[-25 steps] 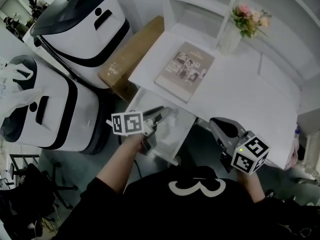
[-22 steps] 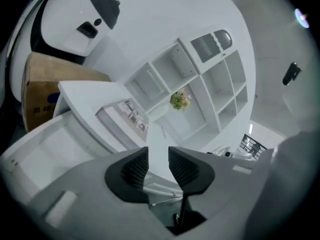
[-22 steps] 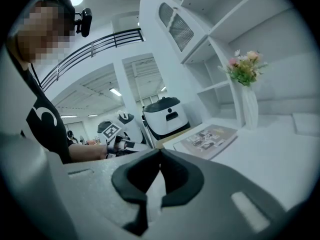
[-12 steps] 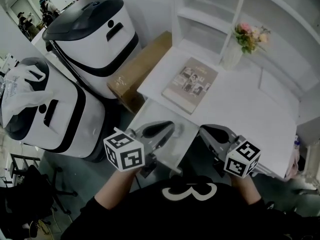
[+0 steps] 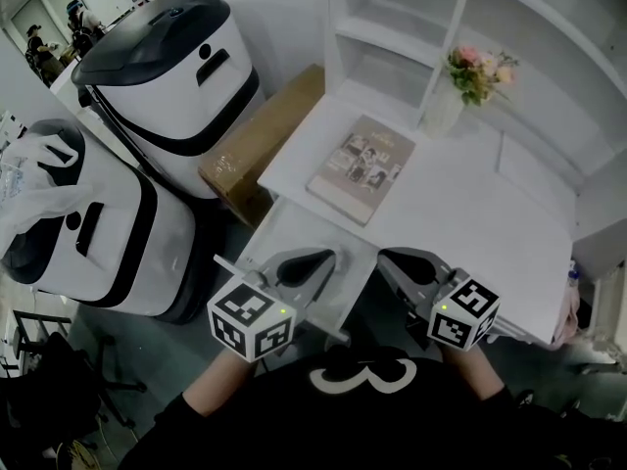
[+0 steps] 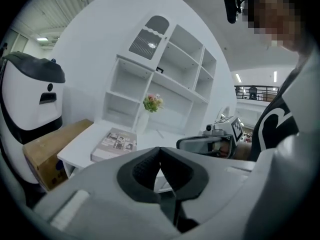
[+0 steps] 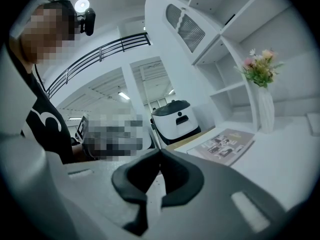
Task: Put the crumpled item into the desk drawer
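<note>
Left gripper (image 5: 318,260) rose from drawer (image 5: 286,225); jaws had just closed, met empty. Right gripper (image 5: 392,259), at 3 o'clock: jaws pressed together, empty.

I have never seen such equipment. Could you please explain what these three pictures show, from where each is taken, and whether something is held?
A person holds two hand tools: a left gripper and a right gripper, each bearing a marker cube. One picture looks down from a head camera; the others look along each gripper's jaws. On the white desk are a book and a vase of flowers; its drawer stands open. Both grippers are shut, holding nothing.
</note>
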The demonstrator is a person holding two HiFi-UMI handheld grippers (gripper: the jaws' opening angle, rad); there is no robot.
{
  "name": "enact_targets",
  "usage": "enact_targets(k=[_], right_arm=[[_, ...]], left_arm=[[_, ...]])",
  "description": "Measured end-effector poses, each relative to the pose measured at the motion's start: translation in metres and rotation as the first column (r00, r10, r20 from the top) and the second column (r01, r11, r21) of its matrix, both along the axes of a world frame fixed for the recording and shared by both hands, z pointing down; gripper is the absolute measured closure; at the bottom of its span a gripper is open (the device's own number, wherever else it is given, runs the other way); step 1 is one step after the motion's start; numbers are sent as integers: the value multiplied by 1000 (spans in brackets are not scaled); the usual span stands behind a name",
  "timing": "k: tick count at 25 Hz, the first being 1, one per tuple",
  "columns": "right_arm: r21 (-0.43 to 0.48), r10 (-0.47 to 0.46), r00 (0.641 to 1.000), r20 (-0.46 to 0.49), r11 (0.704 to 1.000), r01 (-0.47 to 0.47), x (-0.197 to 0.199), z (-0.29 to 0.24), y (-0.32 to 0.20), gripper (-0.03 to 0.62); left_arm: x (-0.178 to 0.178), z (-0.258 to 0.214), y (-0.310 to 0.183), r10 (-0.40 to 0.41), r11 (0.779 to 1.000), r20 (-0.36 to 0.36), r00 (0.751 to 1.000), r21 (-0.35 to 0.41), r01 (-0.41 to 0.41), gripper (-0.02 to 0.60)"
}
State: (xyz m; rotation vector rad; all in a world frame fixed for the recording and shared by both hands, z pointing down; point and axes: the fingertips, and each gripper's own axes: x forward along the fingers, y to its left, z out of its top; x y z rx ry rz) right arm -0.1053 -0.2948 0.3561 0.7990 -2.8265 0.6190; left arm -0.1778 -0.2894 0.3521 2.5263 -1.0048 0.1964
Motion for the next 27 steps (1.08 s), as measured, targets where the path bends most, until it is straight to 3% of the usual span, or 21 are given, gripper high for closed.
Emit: enact_targets(k=[27], right_arm=[[-17, 16, 1000, -21, 1000, -16, 13, 8, -14, 592]], left_arm=[[9, 9, -15, 11, 1000, 31, 999, -7, -10, 572]])
